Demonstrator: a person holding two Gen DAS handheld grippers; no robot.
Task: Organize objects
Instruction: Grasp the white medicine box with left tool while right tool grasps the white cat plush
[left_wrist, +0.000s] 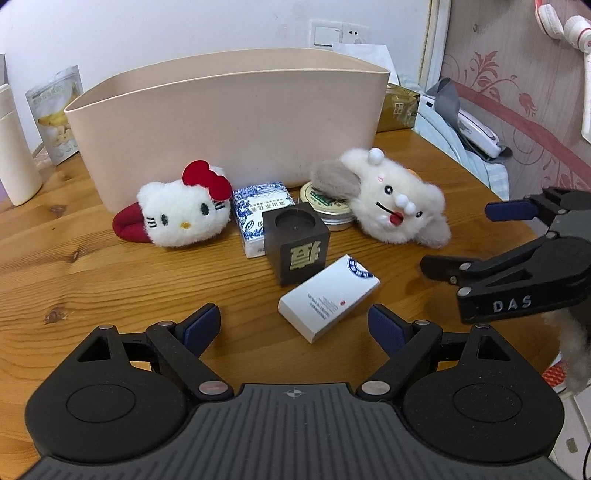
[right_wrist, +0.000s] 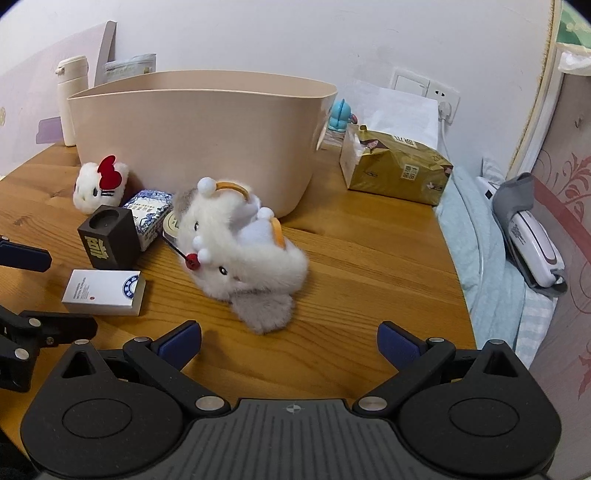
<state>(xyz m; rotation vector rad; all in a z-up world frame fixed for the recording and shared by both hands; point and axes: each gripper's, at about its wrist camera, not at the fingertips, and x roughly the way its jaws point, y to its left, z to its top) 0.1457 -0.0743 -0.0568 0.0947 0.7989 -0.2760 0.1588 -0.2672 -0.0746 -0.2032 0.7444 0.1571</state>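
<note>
A white card box (left_wrist: 328, 297) lies on the counter (left_wrist: 92, 258) at lower centre, just ahead of my left tool (left_wrist: 293, 326), spread apart and empty. My right tool (right_wrist: 290, 345) gapes too. Reaching risks toppling the dark cube (left_wrist: 297, 245) touching it.

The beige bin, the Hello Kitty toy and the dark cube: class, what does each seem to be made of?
Beige bin: probably plastic; smooth, matte, thin even walls with a rolled rim.
Hello Kitty toy: plush fabric; fuzzy white pile, with a red bow that looks like felt.
Dark cube: unclear, possibly wood or resin; matte dark faces, a round recess on top and a gold character.
</note>
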